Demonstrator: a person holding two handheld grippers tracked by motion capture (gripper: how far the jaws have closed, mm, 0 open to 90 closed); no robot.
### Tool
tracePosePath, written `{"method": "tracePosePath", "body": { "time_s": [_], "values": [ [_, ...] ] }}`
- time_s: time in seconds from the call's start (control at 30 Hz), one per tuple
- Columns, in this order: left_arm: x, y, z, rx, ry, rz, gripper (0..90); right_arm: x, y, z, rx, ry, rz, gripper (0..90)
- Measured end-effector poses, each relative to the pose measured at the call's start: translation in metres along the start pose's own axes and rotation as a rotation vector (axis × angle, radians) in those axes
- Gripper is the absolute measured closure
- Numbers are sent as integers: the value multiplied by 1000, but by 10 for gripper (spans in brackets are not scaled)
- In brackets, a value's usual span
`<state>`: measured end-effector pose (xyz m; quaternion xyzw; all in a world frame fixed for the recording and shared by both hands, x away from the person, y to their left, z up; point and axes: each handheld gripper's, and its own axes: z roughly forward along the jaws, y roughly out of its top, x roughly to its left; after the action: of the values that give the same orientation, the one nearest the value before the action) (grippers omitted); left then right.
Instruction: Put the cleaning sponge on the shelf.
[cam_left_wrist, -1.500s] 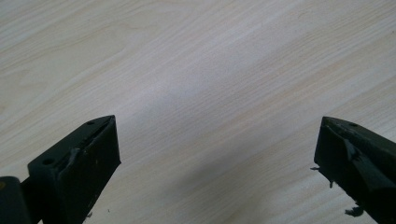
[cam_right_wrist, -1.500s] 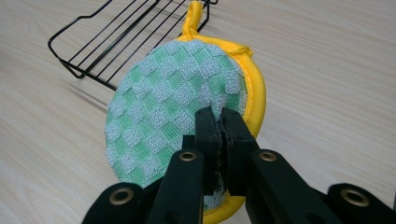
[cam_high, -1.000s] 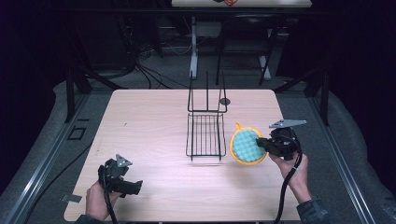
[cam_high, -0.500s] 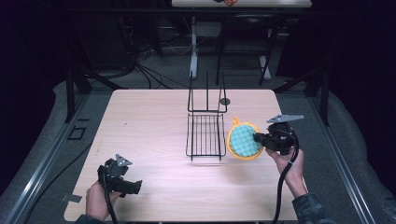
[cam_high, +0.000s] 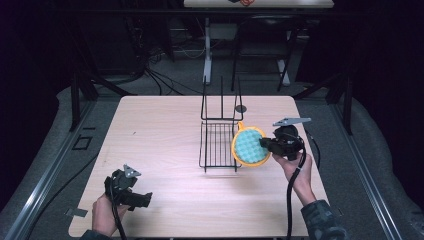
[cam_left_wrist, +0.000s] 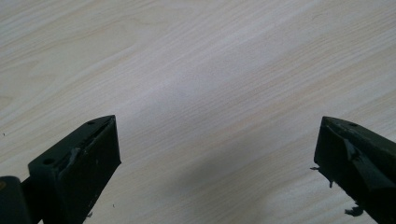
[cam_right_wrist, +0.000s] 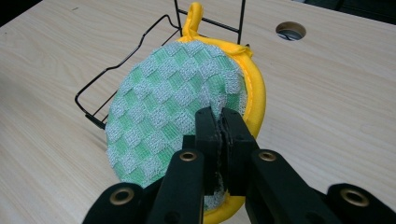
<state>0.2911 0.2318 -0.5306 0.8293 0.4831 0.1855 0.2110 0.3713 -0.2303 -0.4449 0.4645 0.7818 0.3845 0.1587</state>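
Observation:
A round pot holder (cam_high: 250, 146), green-checked with a yellow rim and a yellow loop, hangs just above the table at the right side of a black wire rack (cam_high: 218, 144). My right gripper (cam_high: 265, 145) is shut on the pot holder's (cam_right_wrist: 177, 107) right edge, and its jaws (cam_right_wrist: 222, 122) pinch the cloth, with the wire rack (cam_right_wrist: 121, 65) behind it. At the table's front left, my left gripper (cam_high: 142, 199) is held low over the wood. Its jaws stand wide apart with nothing between them, and bare tabletop (cam_left_wrist: 210, 93) shows in the gap.
The wire rack has an upright back frame (cam_high: 221, 100) and a flat grid base. A round cable hole (cam_high: 241, 108) sits in the table behind the rack. Dark floor and stands surround the light wooden table (cam_high: 160, 130).
My right gripper has carried the pot holder a little to the left and up, closer against the rack's right side. The left gripper has stayed put.

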Motion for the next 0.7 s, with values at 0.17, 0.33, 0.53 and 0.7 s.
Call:
{"method": "tracePosePath", "body": {
  "time_s": [0.17, 0.33, 0.53, 0.7],
  "values": [
    [0, 0, -3, -18, 3, -2, 4, 6, 7, 8, -5, 12, -3, 872],
    [1, 0, -4, -24, 3, -3, 4, 14, 13, 15, -18, 24, 7, 871],
    [1, 0, -4, -25, 4, 0, 4, 20, 15, 27, -13, 39, 12, 871],
    [3, 0, -4, -26, 7, -8, 4, 22, 16, 33, -21, 42, 15, 871]
  ]
}}
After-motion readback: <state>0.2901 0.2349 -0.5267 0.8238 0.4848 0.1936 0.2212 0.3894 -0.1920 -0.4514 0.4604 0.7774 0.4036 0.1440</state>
